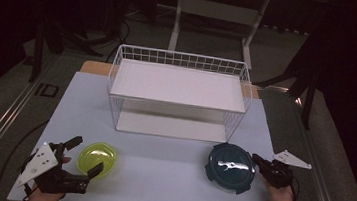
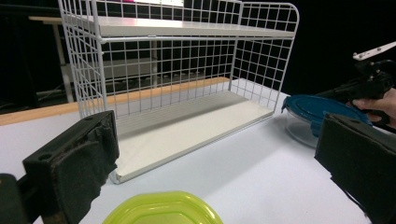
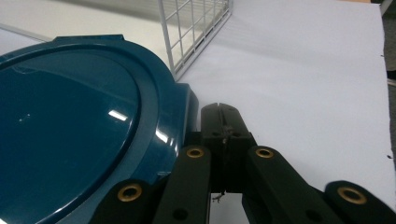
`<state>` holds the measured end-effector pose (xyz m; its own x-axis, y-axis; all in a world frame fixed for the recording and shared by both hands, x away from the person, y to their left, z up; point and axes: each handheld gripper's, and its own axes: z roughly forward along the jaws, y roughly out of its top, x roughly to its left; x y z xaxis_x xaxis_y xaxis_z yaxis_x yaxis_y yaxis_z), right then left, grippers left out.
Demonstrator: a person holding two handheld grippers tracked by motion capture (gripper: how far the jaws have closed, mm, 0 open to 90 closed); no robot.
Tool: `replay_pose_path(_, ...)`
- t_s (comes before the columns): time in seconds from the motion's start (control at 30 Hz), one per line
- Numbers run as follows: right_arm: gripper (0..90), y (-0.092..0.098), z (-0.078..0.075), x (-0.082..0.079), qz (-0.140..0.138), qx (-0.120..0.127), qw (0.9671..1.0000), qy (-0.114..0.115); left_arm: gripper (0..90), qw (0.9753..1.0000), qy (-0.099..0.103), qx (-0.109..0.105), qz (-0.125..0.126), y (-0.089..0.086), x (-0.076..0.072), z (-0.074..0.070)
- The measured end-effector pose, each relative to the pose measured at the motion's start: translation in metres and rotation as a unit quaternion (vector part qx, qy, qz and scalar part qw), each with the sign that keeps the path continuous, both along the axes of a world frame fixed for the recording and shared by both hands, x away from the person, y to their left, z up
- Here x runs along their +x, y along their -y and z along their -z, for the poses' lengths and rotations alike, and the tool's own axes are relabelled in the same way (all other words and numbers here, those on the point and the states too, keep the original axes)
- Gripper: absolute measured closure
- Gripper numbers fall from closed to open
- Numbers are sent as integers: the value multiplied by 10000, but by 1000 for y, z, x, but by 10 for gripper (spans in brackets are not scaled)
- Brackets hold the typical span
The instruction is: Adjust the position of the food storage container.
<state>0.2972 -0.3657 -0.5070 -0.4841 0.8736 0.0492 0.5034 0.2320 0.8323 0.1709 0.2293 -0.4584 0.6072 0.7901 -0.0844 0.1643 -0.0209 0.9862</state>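
Left gripper (image 1: 85, 157) fingers wide astride green lid's (image 1: 97, 157) edge; right gripper (image 1: 259, 163) fingers closed beside blue lid (image 1: 230, 167).

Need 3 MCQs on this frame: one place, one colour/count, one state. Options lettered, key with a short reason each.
1. Where is the blue-lidded container?
A) on the rack's top shelf
B) on the table, front right of the wire rack
C) inside the green container

2. What colour is the container lid by the left gripper?
A) yellow-green
B) red
C) white

3. How do the right gripper's jaws stand?
A) wide open
B) clamped on the rack
C) shut, beside the blue lid

Key: 1 B, the high view shows it on the table; 2 A, both views show yellow-green; 3 C, the right gripper view shows its jaws pressed together.
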Motion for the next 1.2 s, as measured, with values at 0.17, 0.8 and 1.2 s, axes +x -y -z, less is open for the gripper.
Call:
replay_pose_path(0.17, 900, -2, -1, -2, 40, 24, 10000, -51, 0, 10000, 19, 53, 20, 2, -1, 0)
replay_pose_path(0.8, 900, -21, 0, -25, -322, 153, 9992, -161, 0, 10000, -16, 68, 58, 3, 1, 1)
replay_pose_path(1.2, 900, -37, 0, -36, -586, 138, 9980, -206, 0, 9999, -15, 84, 100, 4, 1, 1)
